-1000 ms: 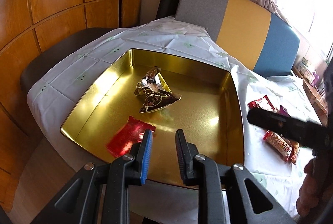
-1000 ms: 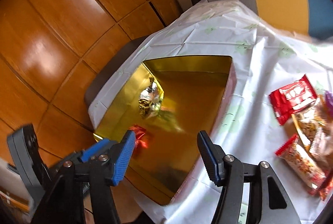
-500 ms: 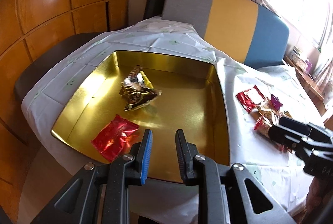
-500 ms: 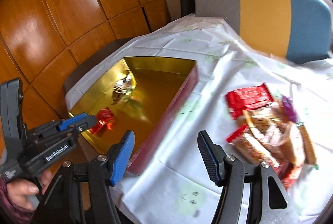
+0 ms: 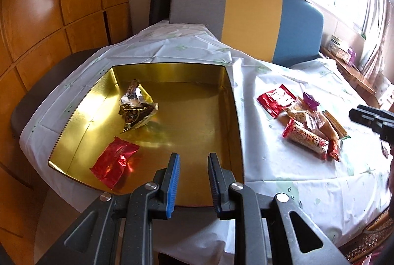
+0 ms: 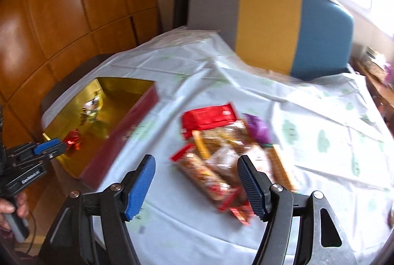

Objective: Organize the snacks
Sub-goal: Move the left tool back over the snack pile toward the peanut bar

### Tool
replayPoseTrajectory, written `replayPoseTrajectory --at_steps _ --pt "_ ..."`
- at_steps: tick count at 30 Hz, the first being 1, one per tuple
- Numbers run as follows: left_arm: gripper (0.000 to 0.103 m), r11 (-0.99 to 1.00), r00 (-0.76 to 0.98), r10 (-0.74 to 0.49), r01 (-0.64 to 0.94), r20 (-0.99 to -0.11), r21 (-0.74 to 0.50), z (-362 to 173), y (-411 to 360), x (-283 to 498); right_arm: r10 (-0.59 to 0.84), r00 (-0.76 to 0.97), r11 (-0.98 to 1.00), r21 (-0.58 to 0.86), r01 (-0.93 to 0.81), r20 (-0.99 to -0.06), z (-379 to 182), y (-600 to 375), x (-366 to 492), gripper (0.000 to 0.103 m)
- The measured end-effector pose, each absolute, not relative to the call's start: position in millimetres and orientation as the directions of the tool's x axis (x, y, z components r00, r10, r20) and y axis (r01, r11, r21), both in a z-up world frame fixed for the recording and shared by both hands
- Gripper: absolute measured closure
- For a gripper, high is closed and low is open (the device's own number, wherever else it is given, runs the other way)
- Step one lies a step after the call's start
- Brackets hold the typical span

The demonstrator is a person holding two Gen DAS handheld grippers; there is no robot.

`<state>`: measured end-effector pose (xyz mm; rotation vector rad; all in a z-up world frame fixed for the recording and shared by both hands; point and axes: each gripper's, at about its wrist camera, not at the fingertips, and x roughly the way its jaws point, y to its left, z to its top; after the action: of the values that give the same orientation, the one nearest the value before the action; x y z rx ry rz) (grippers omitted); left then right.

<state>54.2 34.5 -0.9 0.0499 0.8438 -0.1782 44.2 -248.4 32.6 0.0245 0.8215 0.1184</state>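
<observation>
Two snack packets point(image 5: 118, 164) in gold tin point(image 5: 231, 117); loose pile point(image 5: 307, 124) beside.

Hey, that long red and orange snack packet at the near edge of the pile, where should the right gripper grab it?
Grip the long packet across its narrow middle, coming from above with the right gripper, whose jaws are opening and empty. It lies flat on the tablecloth, its near side clear of the other snacks.

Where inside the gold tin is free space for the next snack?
The gold tin is bare along its right wall and far side. The red packet and crumpled foil packet occupy the left. The snack pile crowds the tablecloth.
</observation>
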Motion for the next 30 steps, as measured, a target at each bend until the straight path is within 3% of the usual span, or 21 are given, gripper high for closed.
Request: replayPoseTrajectory --at_steps 6,12,14,18,20,22,26,30 --pt "0.077 0.975 0.642 -0.162 0.220 -0.750 -0.022 -2 20 50 0.061 0.686 0.997 0.077 -0.007 -0.725 35 -295 37 0.026" --pt "0.076 0.959 0.623 -0.213 0.281 -0.752 -0.039 -3 6 46 -0.029 0.698 0.993 0.057 0.099 -0.716 37 -348 39 0.013" --pt "0.074 0.947 0.607 -0.259 0.312 -0.752 -0.074 -4 3 45 -0.069 0.706 0.985 0.064 0.160 -0.705 37 -375 41 0.000" --pt "0.069 0.902 0.563 -0.396 0.385 -0.725 -0.194 -3 -4 43 -0.148 0.717 0.932 0.147 0.332 -0.681 22 -432 32 0.000" --pt "0.066 0.881 0.545 -0.438 0.418 -0.715 -0.221 -3 -11 42 -0.165 0.669 0.889 0.184 0.419 -0.725 17 -454 32 0.000" --pt "0.063 0.855 0.507 -0.484 0.448 -0.713 -0.262 -4 -21 43 -0.173 0.717 0.872 0.233 0.429 -0.675 25 -461 28 0.000" --pt "0.059 0.790 0.361 -0.564 0.498 -0.742 -0.358 -13 -49 51 -0.272 0.784 0.880 0.186 0.438 -0.557 49 -456 13 0.000" --pt "0.059 0.801 0.324 -0.518 0.508 -0.792 -0.316 -19 -76 58 -0.252 0.823 0.899 0.191 0.393 -0.509 57 -448 12 0.000"
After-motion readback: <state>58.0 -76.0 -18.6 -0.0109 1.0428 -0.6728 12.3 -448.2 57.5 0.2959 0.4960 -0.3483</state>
